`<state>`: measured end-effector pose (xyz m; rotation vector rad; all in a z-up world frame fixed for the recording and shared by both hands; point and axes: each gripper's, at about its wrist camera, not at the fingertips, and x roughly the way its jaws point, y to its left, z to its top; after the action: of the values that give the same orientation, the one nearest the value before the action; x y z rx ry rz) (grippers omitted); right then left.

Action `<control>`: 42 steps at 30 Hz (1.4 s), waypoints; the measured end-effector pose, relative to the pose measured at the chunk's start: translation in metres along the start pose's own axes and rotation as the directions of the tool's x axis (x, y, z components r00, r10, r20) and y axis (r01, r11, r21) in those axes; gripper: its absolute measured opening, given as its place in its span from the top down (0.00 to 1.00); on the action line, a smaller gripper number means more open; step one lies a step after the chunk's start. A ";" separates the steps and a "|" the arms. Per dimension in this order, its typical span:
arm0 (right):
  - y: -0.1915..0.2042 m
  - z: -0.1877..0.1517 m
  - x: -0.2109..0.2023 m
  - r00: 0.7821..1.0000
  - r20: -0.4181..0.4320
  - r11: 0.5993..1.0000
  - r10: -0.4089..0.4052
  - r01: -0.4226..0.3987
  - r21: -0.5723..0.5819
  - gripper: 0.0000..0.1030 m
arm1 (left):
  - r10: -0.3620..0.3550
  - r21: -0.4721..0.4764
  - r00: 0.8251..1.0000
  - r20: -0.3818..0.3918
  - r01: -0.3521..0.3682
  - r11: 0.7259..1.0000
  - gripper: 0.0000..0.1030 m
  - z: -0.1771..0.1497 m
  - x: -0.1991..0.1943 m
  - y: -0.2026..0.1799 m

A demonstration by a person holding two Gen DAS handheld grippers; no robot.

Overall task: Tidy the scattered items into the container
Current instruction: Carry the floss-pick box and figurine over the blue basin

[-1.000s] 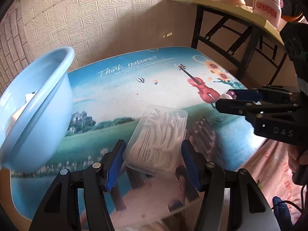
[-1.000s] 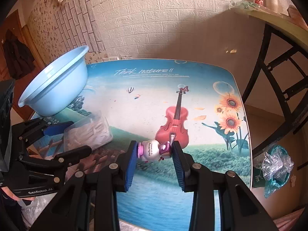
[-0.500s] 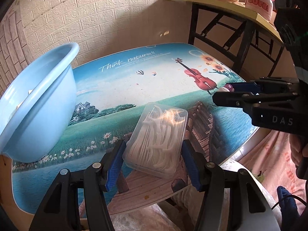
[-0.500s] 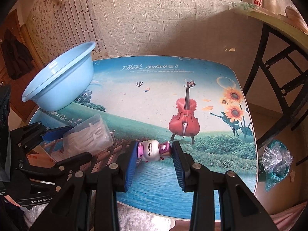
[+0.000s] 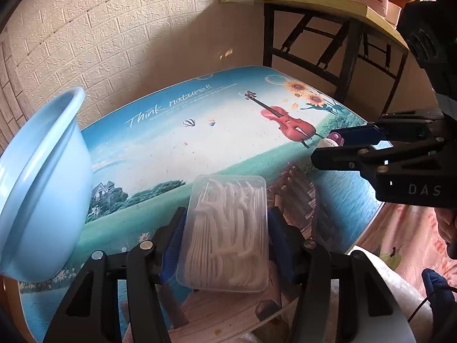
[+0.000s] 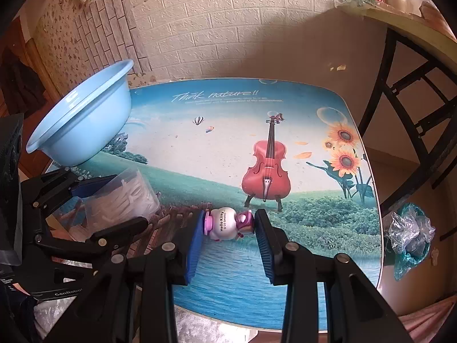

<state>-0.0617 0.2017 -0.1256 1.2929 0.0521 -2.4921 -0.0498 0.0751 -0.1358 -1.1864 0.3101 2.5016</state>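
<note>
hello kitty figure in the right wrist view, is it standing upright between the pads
No, the Hello Kitty figure lies on its side between the right gripper pads.

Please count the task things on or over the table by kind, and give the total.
Blue basin: 1
Clear box of floss picks: 1
Small toy figure: 1
Total: 3

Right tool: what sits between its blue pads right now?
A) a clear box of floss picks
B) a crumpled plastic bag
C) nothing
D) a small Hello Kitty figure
D: the right tool has the small Hello Kitty figure lying sideways between its blue pads, over the table.
</note>
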 end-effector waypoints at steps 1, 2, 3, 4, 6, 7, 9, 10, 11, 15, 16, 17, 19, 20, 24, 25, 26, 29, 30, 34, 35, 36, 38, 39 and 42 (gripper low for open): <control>-0.001 0.000 0.000 1.000 0.000 1.000 -0.001 0.001 0.001 0.64 | -0.003 -0.002 1.000 0.001 0.003 1.000 0.48 0.000 0.000 0.000; -0.001 0.000 0.000 1.000 -0.001 1.000 -0.002 0.002 0.002 0.64 | -0.004 -0.003 1.000 0.002 0.004 1.000 0.48 0.000 0.000 0.001; 0.000 0.000 0.001 1.000 -0.001 1.000 -0.003 0.003 0.002 0.64 | -0.006 -0.005 1.000 0.004 0.006 1.000 0.48 0.000 0.000 0.001; 0.000 0.000 0.001 1.000 -0.001 1.000 -0.003 0.003 0.001 0.64 | -0.007 -0.005 1.000 0.006 0.007 1.000 0.48 0.000 -0.001 0.001; 0.000 0.000 0.000 1.000 0.001 1.000 -0.004 0.004 -0.002 0.64 | -0.007 -0.005 1.000 0.013 0.007 1.000 0.48 0.001 -0.003 0.002; 0.001 0.001 -0.001 1.000 0.003 1.000 -0.005 0.005 -0.002 0.64 | -0.007 -0.007 1.000 0.019 0.007 1.000 0.48 0.001 -0.006 0.002; 0.003 0.002 -0.003 1.000 0.009 1.000 -0.008 0.008 -0.006 0.64 | -0.003 -0.009 0.999 0.037 0.003 1.000 0.48 0.004 -0.012 0.003; 0.004 0.003 -0.005 1.000 0.013 1.000 -0.010 0.010 -0.007 0.64 | -0.001 -0.010 0.999 0.049 0.002 1.000 0.48 0.006 -0.016 0.004; 0.006 0.004 -0.008 1.000 0.018 1.000 -0.010 0.010 -0.009 0.64 | 0.000 -0.012 0.998 0.062 0.001 1.000 0.48 0.008 -0.021 0.004; 0.013 0.011 -0.021 0.999 0.045 1.000 -0.002 0.002 -0.015 0.64 | 0.014 -0.034 0.992 0.124 -0.009 0.999 0.48 0.018 -0.044 0.011; 0.015 0.014 -0.025 0.998 0.055 1.000 -0.005 0.006 -0.019 0.64 | 0.019 -0.042 0.990 0.137 -0.013 0.999 0.48 0.020 -0.050 0.014; 0.018 0.017 -0.030 0.998 0.065 1.000 -0.008 0.009 -0.023 0.64 | 0.025 -0.051 0.988 0.150 -0.017 0.999 0.48 0.022 -0.055 0.017; 0.023 0.024 -0.037 0.997 0.083 1.000 -0.004 0.007 -0.029 0.64 | 0.047 -0.065 0.982 0.181 -0.036 0.997 0.48 0.027 -0.069 0.024; 0.027 0.028 -0.041 0.996 0.093 0.999 -0.002 0.005 -0.035 0.64 | 0.057 -0.070 0.980 0.192 -0.044 0.997 0.48 0.029 -0.074 0.028; 0.051 0.043 -0.055 0.991 0.132 0.997 0.017 -0.007 -0.074 0.64 | 0.102 -0.116 0.967 0.233 -0.076 0.990 0.48 0.035 -0.100 0.051; 0.059 0.048 -0.057 0.990 0.141 0.996 0.019 -0.006 -0.088 0.64 | 0.118 -0.130 0.964 0.239 -0.088 0.988 0.48 0.036 -0.104 0.057; 0.065 0.051 -0.059 0.989 0.148 0.995 0.020 -0.005 -0.100 0.64 | 0.136 -0.146 0.960 0.243 -0.102 0.984 0.48 0.036 -0.109 0.063; 0.086 0.063 -0.064 0.986 0.164 0.995 0.026 -0.010 -0.100 0.64 | 0.196 -0.215 0.948 0.249 -0.143 0.966 0.48 0.036 -0.126 0.084; 0.091 0.067 -0.065 0.985 0.169 0.996 0.030 -0.016 -0.085 0.64 | 0.215 -0.242 0.943 0.255 -0.154 0.958 0.48 0.035 -0.133 0.091; 0.123 0.081 -0.069 0.979 0.201 0.998 0.021 -0.008 -0.066 0.64 | 0.282 -0.318 0.922 0.264 -0.193 0.928 0.48 0.032 -0.155 0.114; 0.132 0.084 -0.069 0.977 0.210 0.998 0.027 -0.013 -0.066 0.64 | 0.294 -0.334 0.920 0.259 -0.200 0.921 0.48 0.032 -0.159 0.120; 0.142 0.088 -0.069 0.975 0.220 0.998 0.032 -0.018 -0.066 0.64 | 0.302 -0.347 0.919 0.253 -0.205 0.915 0.48 0.031 -0.163 0.128; 0.160 0.096 -0.067 0.971 0.236 0.997 0.049 -0.033 -0.069 0.64 | 0.317 -0.369 0.917 0.241 -0.216 0.904 0.48 0.029 -0.168 0.143; 0.170 0.101 -0.065 0.970 0.237 0.996 0.057 -0.040 -0.076 0.64 | 0.330 -0.382 0.915 0.234 -0.226 0.896 0.48 0.028 -0.171 0.152; 0.197 0.110 -0.058 0.968 0.242 0.993 0.058 -0.031 -0.114 0.64 | 0.369 -0.418 0.902 0.222 -0.254 0.872 0.48 0.020 -0.179 0.179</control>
<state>-0.0568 0.0119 0.0088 0.9251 0.0987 -2.5516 -0.0309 -0.1216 0.0244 -0.9190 -0.0784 3.0858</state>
